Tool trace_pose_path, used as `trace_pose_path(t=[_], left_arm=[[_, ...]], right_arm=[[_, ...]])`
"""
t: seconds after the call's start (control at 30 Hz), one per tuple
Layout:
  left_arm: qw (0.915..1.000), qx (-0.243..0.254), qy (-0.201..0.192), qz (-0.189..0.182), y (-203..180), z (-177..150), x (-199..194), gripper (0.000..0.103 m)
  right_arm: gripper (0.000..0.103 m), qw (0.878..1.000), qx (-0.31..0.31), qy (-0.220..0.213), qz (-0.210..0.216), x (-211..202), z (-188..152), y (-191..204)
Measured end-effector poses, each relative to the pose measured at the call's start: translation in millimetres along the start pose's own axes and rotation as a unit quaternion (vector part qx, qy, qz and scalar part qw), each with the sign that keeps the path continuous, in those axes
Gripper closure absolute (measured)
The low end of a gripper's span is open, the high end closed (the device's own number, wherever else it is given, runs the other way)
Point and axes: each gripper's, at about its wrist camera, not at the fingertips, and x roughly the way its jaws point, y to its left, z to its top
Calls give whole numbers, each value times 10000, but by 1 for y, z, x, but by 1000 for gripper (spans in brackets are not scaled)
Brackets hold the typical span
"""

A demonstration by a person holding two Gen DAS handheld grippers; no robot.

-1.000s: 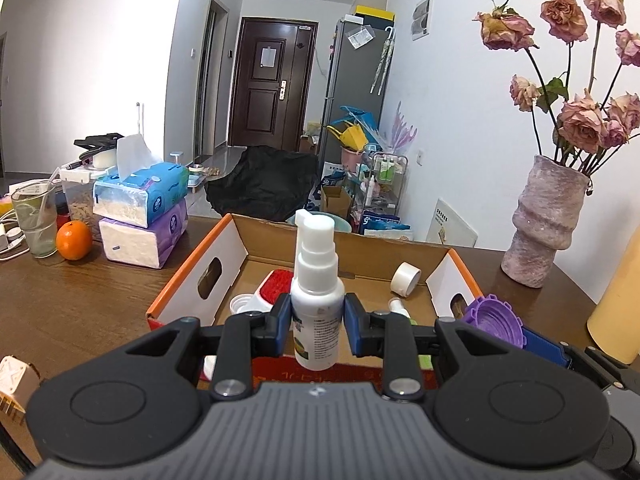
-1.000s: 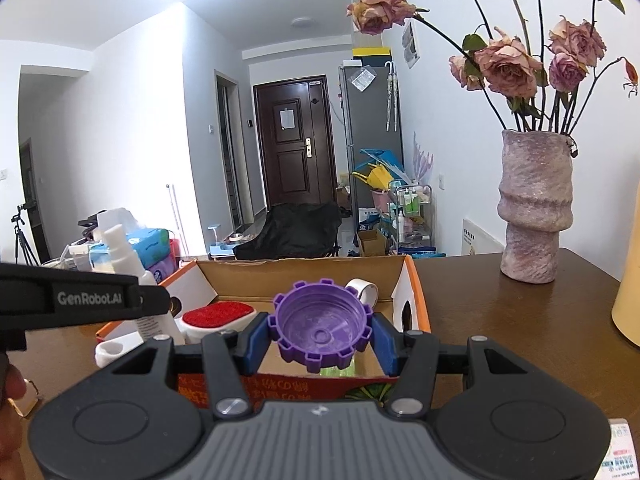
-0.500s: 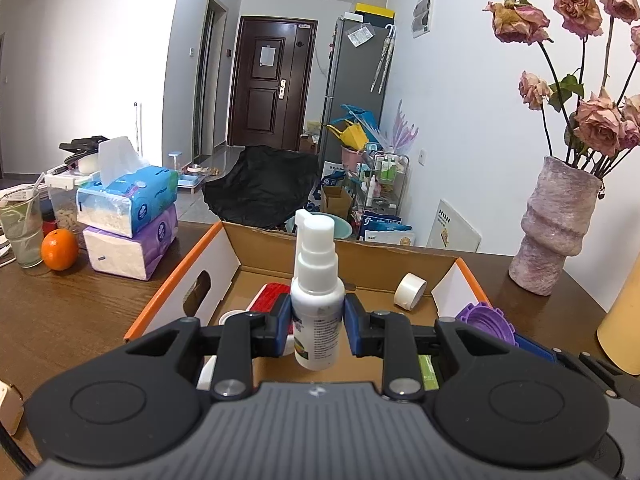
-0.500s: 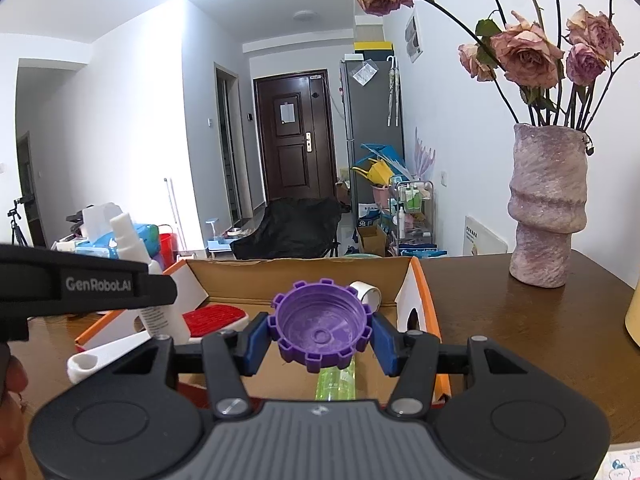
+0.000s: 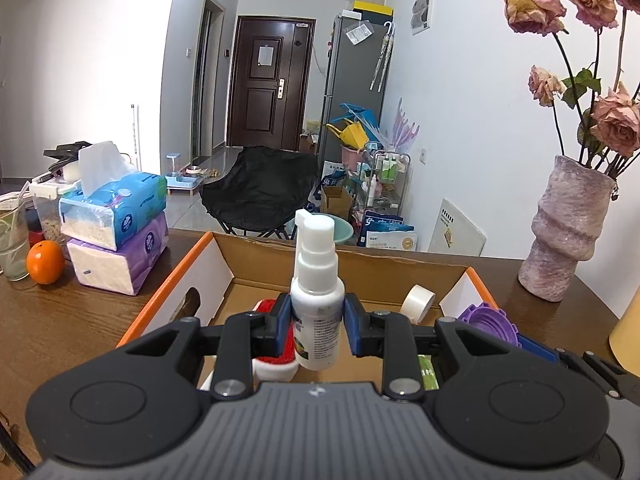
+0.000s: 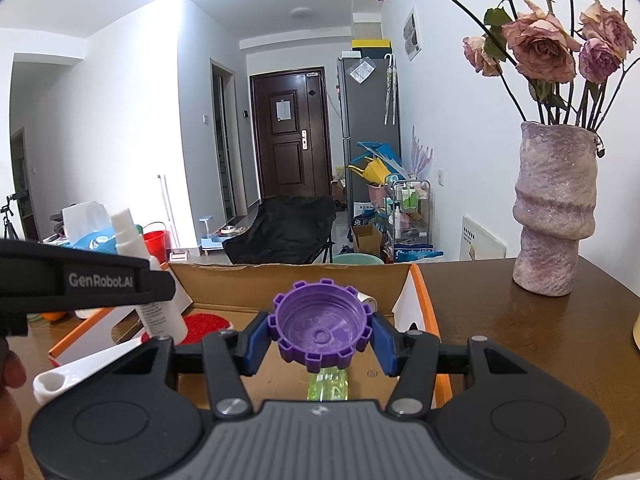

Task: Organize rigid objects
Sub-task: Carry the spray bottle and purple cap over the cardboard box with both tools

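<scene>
Two tongs are in my view, each loaded with one item. My left tongs (image 5: 318, 322) are closed on a white spray bottle (image 5: 318, 304), which stands upright between the blue pads with its nozzle cap above them. My right tongs (image 6: 320, 338) are clamped on a purple ribbed cap (image 6: 320, 326), its hollow side facing the camera; the pads press on opposite sides of its toothed rim.

Both items are held above an open cardboard box (image 5: 224, 268) with orange-edged flaps, which sits on the brown wooden surface (image 5: 80, 320). Inside the box I see a red-topped white item (image 6: 206, 324) toward the left wall, a roll of white tape (image 5: 418, 305) against the far right corner, and a green object (image 6: 329, 386) on the floor of the box below the cap.

On the surface near its left edge, well apart from the box, are two stacked tissue packs (image 5: 116, 232), an orange (image 5: 45, 262) and a glass (image 5: 14, 242). A pink vase (image 6: 554, 208) holding dried roses stands to the right of the box, near the far edge.
</scene>
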Motion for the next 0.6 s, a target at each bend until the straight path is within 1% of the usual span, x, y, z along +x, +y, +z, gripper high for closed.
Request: trace_pose_path(t=[0.6], left_arm=[[9999,53,37,139,8,9,37,75]], right_arm=[[50,9999,-105,39,-42,30,8,3]])
